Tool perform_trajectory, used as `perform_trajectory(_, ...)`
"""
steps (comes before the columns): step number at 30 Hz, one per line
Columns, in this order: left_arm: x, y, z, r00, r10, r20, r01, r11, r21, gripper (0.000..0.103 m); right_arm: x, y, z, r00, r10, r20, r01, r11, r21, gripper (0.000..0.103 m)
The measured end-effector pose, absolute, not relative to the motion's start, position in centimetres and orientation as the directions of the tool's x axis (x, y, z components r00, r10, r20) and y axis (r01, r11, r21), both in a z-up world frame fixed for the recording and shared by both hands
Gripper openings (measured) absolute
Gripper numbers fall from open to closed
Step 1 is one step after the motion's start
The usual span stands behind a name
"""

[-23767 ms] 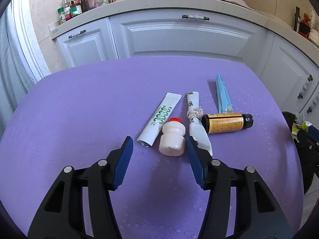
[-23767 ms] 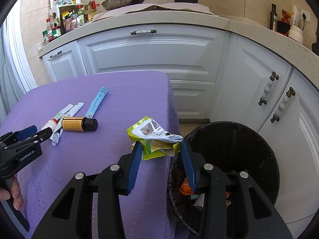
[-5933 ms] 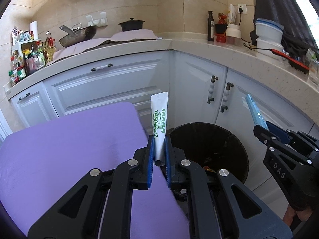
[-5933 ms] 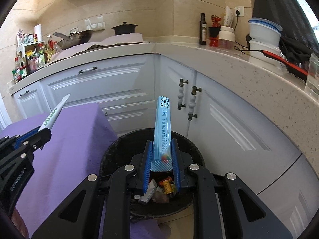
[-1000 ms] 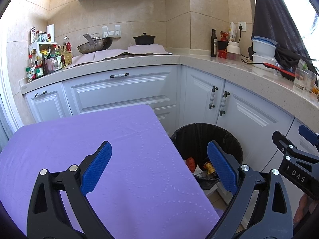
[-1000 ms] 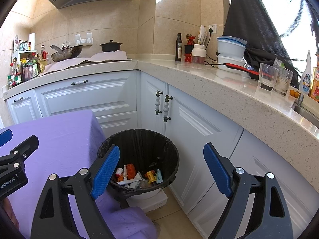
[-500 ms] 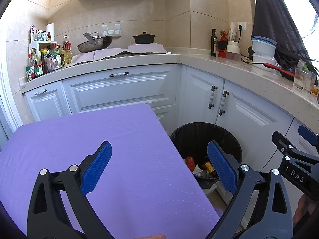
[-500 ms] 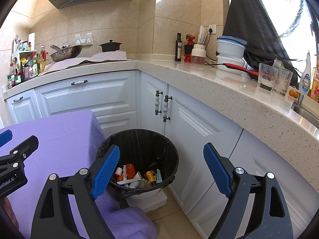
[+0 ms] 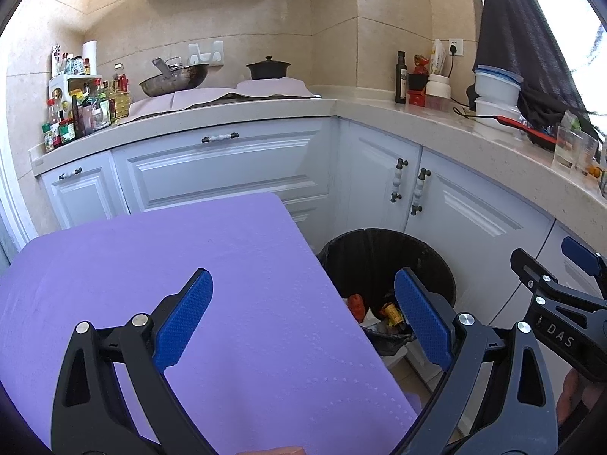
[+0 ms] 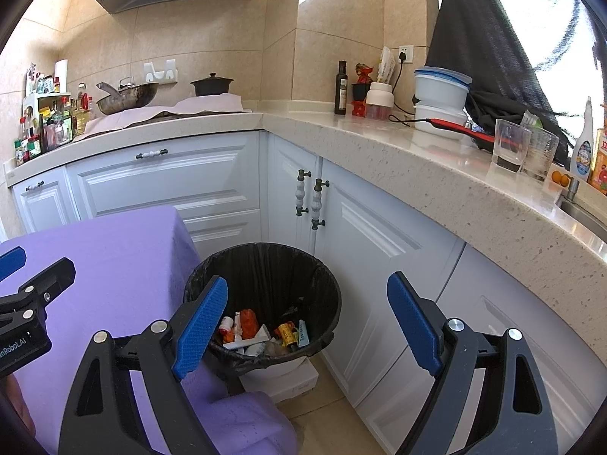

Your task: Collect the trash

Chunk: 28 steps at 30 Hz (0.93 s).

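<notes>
Below the empty, wide-apart right tool (image 10: 307, 314), trash (image 10: 261, 331) lies inside the black bin (image 10: 322, 284).

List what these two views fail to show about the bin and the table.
- Bin bottom, right wrist view: the right gripper finger and near rim cover part of the trash pile.
- Bin, left wrist view: left gripper finger and the purple tablecloth hide much of it.
- Table's near edge: cut off in both views.
- Trash labels: too small.

— What sits on the speckled beige stone counter (image 10: 436, 174)?
— A dark metal wok (image 10: 127, 97), a lidded black pot (image 10: 211, 84), two clear drinking glasses (image 10: 510, 144).
— Below?
— White panelled cabinet doors (image 10: 182, 178).
</notes>
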State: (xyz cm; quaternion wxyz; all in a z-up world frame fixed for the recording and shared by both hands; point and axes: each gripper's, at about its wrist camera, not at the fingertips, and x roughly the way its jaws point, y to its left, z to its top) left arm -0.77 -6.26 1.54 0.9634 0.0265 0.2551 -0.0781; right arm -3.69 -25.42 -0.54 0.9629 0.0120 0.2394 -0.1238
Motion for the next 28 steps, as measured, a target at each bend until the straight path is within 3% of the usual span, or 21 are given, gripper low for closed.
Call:
perform_trajectory(15,-0.5,-6.4,1.4,0.847,-0.161,-0.507,0.18,0.984,-0.012,0.098,-3.4,-25.5,-0.8,0.853,-0.234,-0.467,0.244,0.969,-0.039,0.084)
perform_trajectory(28,0.2,-4.8,1.2,0.846,-0.093,-0.525,0.111,0.994,0.004,0.098,-3.3,-25.1,-1.0,0.856,-0.214,-0.47,0.221,0.974,-0.042,0.084)
